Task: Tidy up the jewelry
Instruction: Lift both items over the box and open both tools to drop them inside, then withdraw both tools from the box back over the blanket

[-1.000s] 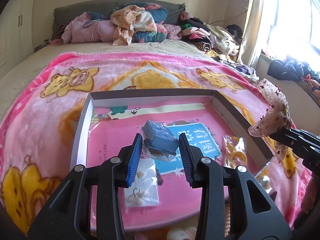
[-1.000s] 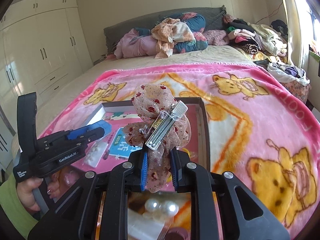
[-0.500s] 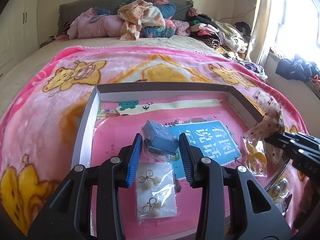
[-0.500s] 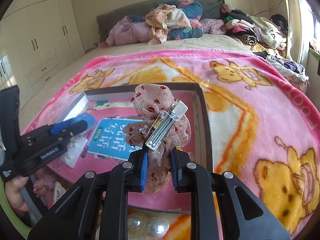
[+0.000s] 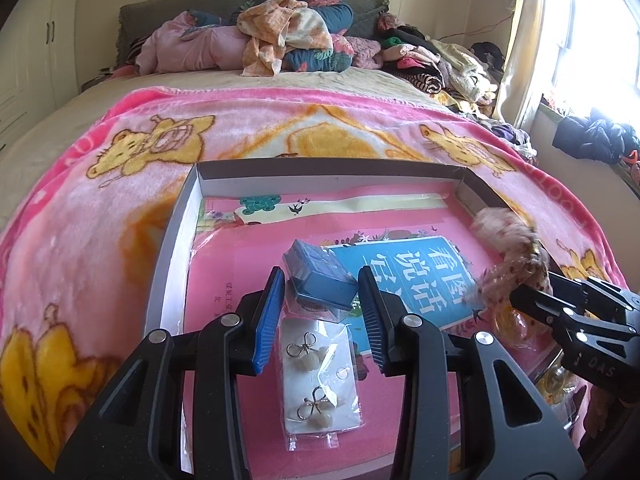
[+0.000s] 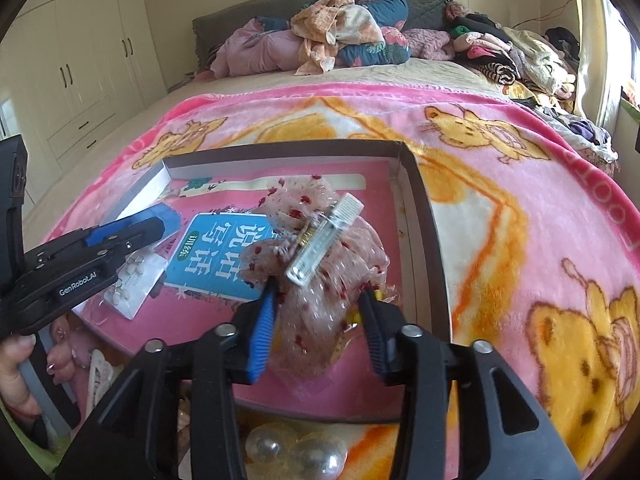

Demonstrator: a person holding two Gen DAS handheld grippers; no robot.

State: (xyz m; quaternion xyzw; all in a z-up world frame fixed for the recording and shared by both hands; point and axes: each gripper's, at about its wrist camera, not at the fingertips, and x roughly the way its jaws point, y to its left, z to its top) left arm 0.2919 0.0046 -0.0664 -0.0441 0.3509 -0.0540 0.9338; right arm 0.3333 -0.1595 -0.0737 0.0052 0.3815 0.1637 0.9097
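In my left wrist view the hair bow [image 5: 510,256] at the tray's [image 5: 172,248] right edge is smeared with blur, and my right gripper [image 5: 520,300] covers its lower part. The earring packet [image 5: 320,376] hides behind my left fingers [image 5: 266,320] along its sides. In my right view the pearl beads [image 6: 296,450] off the tray's near edge are half covered by my gripper's frame.

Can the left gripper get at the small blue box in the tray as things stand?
Probably yes. The left gripper is open, its jaws either side of the blue box, nothing between. The hair bow sits off to the right.
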